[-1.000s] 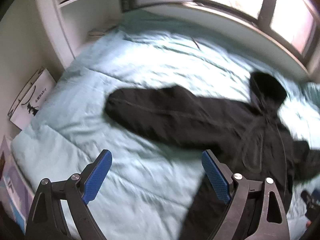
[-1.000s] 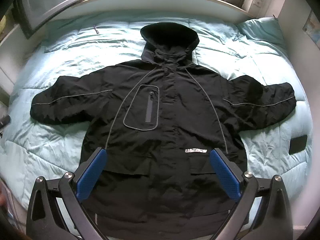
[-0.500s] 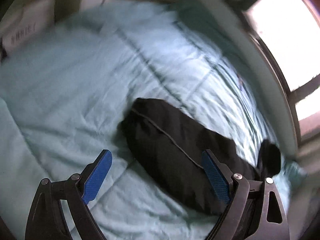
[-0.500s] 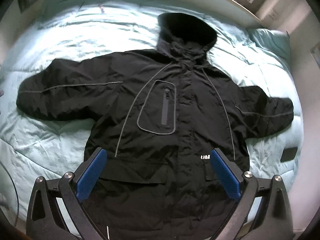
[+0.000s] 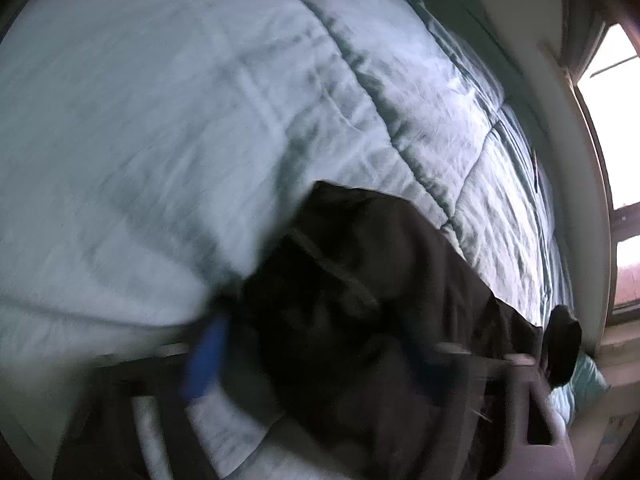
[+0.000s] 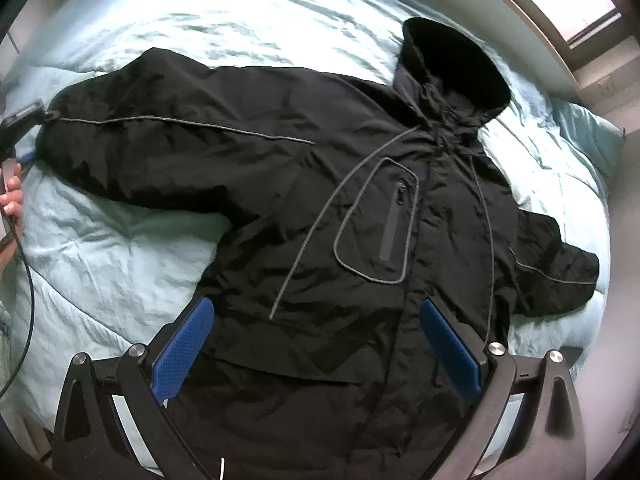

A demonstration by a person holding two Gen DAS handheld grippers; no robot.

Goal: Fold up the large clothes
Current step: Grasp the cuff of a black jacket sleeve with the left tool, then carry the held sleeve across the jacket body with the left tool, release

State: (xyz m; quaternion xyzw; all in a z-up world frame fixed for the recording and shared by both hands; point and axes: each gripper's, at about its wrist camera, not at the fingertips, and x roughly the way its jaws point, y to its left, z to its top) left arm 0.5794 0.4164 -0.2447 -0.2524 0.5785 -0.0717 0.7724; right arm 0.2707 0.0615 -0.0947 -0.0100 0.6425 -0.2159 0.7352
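**Left jaws closing around the sleeve end, right gripper wide open over the jacket**

In your left wrist view, everything is smeared by motion. The left gripper (image 5: 320, 360) points steeply down at the cuff end of one sleeve (image 5: 340, 288) of the black jacket (image 5: 400, 340), which lies on the pale blue quilt (image 5: 160, 120). Its jaws are closing, and the sleeve end sits between the blue pads (image 5: 204, 360); through the blur you cannot tell whether they press the cloth yet. The hood (image 5: 564, 344) shows far along the garment, near the window (image 5: 624, 160).

In your right wrist view, the jacket (image 6: 320, 200) is spread flat and face up across the quilt (image 6: 120, 260), both sleeves out to the sides, the hood (image 6: 452, 64) towards the window, and the zipped chest pocket (image 6: 380, 232) near the middle. The right gripper (image 6: 316, 356) hovers above the lower front of the jacket with its jaws wide apart and nothing between them. At the left edge, your left hand (image 6: 12, 200) holds the other gripper (image 6: 24, 120) right at the tip of the far sleeve (image 6: 160, 140)
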